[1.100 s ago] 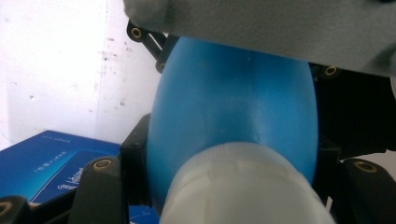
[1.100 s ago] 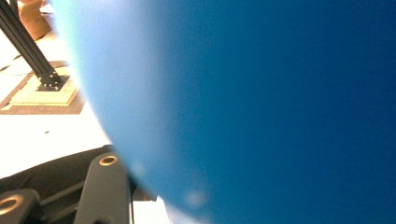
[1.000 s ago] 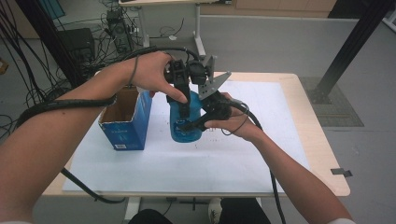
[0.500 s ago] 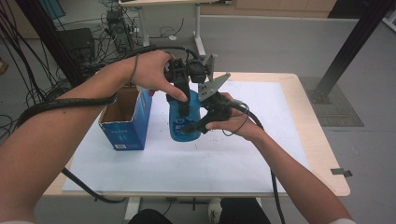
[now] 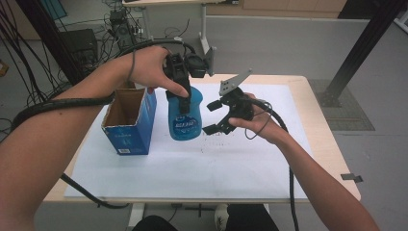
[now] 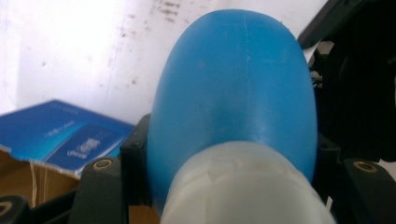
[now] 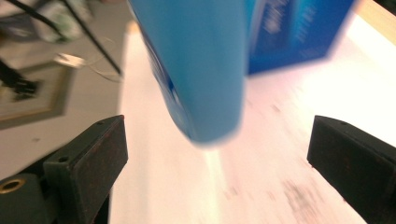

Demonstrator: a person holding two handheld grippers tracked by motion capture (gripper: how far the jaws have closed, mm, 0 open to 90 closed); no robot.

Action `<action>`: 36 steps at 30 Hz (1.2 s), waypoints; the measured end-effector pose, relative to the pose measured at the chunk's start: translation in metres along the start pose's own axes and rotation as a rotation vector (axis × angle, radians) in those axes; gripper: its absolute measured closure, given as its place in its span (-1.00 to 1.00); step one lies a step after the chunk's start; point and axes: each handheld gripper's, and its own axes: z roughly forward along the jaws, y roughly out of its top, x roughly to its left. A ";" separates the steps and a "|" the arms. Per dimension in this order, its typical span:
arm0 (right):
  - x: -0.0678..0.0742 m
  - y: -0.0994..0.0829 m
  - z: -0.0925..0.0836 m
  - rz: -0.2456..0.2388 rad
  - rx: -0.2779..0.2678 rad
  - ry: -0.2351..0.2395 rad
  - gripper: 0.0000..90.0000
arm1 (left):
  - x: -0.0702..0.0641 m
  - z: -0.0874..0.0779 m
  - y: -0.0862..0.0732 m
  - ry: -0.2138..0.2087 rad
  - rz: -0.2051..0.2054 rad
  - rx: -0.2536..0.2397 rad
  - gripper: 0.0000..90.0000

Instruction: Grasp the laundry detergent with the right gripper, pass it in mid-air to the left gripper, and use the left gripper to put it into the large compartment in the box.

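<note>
Room: grey floor all round, cables tangled at the far left, a dark post leaning in at the far right.
Bench: pale wood bench with a big white sheet spread over it, speckled with dark marks near the middle.
Box: blue box stands upright on the sheet's left side, top flaps open, brown card showing inside; in the left gripper view it sits low at the left.
Bottle: blue bottle hangs upright, just right of the box, label facing the person; whether its base touches the sheet, can't tell. From above in the left gripper view there's its rounded blue shoulder and a white cap.
Left claw: left claw comes down from above and pinches the bottle at the neck, black jaws pressed against either side just under the cap; same grip seen up close.
Right claw: right claw sits just right of the bottle, jaws spread wide and apart from it; its own view shows both jaws open with the blurred bottle between and beyond them, touching neither.
Hands: left hand over the bottle, right hand low at centre-right.
</note>
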 end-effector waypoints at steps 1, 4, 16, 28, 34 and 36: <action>0.000 -0.001 -0.004 0.000 0.021 -0.027 -0.92 | 0.001 -0.002 -0.001 0.006 -0.018 0.000 -0.16; -0.001 -0.005 -0.015 0.016 0.080 -0.073 -0.92 | 0.006 -0.010 -0.004 0.011 -0.080 -0.003 -0.17; -0.015 -0.029 -0.058 0.108 0.279 -0.248 -0.92 | 0.031 -0.059 -0.025 0.032 -0.406 -0.044 -0.16; -0.021 -0.038 -0.093 0.153 0.352 -0.292 -0.91 | 0.062 -0.105 -0.059 0.043 -0.738 -0.069 -0.16; -0.020 -0.035 -0.101 0.153 0.394 -0.289 -0.90 | 0.078 -0.124 -0.081 0.045 -0.925 -0.103 -0.16; -0.020 -0.034 -0.103 0.150 0.403 -0.295 -0.90 | 0.082 -0.131 -0.088 0.054 -0.989 -0.120 -0.16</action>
